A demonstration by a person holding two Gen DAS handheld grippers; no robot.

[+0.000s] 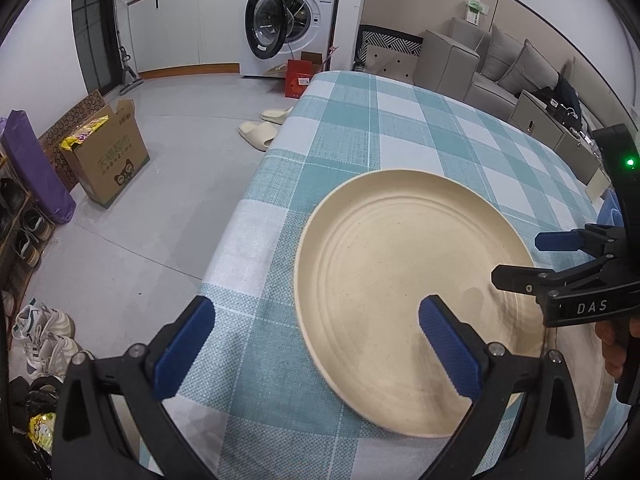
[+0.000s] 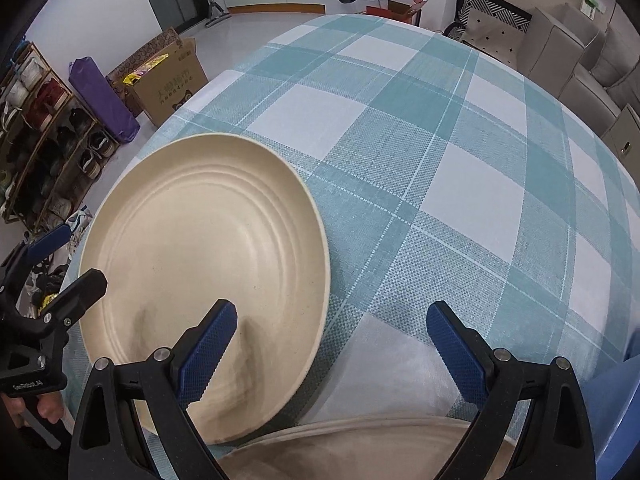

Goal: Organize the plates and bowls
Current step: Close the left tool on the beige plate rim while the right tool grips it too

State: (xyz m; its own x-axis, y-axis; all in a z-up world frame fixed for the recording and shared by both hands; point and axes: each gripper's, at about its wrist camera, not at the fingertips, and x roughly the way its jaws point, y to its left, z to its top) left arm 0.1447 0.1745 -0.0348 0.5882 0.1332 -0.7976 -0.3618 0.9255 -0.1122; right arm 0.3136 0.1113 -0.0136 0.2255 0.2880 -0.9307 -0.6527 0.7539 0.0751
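Observation:
A cream ridged plate [image 1: 400, 288] [image 2: 200, 256] lies flat on the teal-and-white checked tablecloth [image 1: 360, 140] [image 2: 440, 160], near the table's left edge. My left gripper [image 1: 316, 344] is open; its right pad [image 1: 448, 344] hovers over the plate's near part and its left pad is over cloth. My right gripper [image 2: 332, 348] is open too, its left pad [image 2: 208, 344] above the plate's near rim. Each gripper shows in the other's view [image 1: 536, 260] [image 2: 66, 264]. A second beige dish rim [image 2: 360, 448] sits just under the right gripper. Nothing is held.
A blue object [image 1: 610, 208] [image 2: 624, 420] sits at the table's right side. Off the left edge are floor, a cardboard box [image 1: 108, 160], a shoe rack [image 2: 48, 140] and slippers [image 1: 260, 132]. A washing machine [image 1: 288, 20] and grey sofa [image 1: 500, 64] stand beyond.

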